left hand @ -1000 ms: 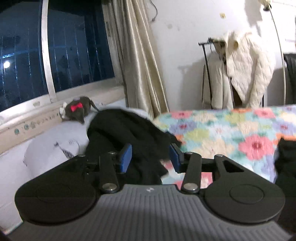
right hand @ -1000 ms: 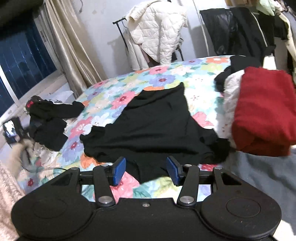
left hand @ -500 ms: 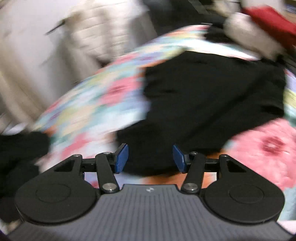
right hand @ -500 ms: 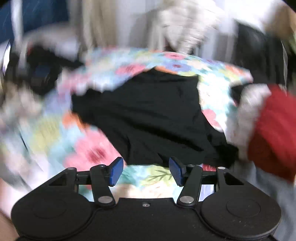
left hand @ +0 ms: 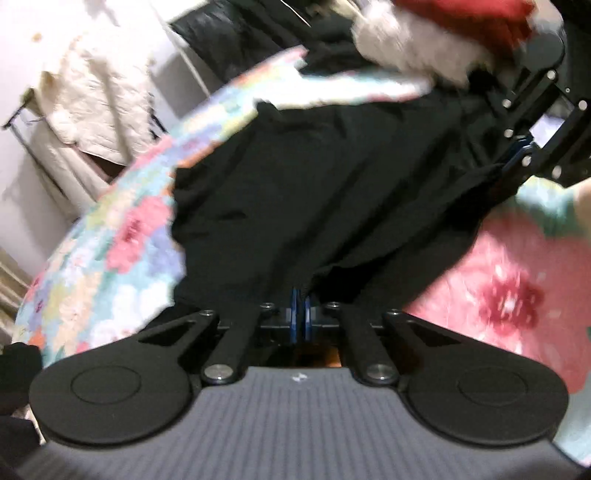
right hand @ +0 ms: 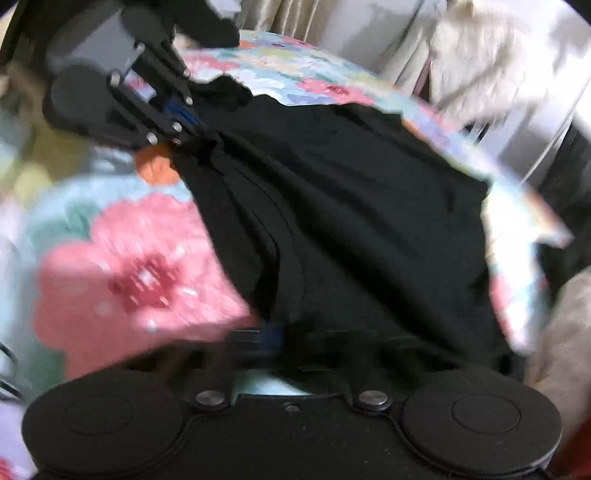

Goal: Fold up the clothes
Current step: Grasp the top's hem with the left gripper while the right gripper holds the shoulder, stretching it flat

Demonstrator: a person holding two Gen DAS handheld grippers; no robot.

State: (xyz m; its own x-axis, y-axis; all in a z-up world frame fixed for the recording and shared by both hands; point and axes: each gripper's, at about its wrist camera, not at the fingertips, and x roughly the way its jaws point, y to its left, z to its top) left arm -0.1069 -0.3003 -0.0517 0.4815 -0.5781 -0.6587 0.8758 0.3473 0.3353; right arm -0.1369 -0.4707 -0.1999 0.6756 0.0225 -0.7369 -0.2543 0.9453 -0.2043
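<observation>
On the floral bedspread [left hand: 122,236], spread out flat, a black garment [left hand: 332,184], reaching from the near edge toward 12 o'clock. Soft, thin and limp by the look of its wrinkles; likely light, prone to sag and bunch where unsupported. At 6 o'clock in the left wrist view, left gripper [left hand: 300,308] just pinched down, blue fingers [left hand: 294,314] nearly together with a tuck of black cloth between them. Right gripper [left hand: 517,157] at 2 o'clock, also just closed, nipping the hem's other end. Best taken at corners or hems, both together, kept taut. Beyond, red clothing [left hand: 469,11] and a cream jacket [left hand: 92,96].
</observation>
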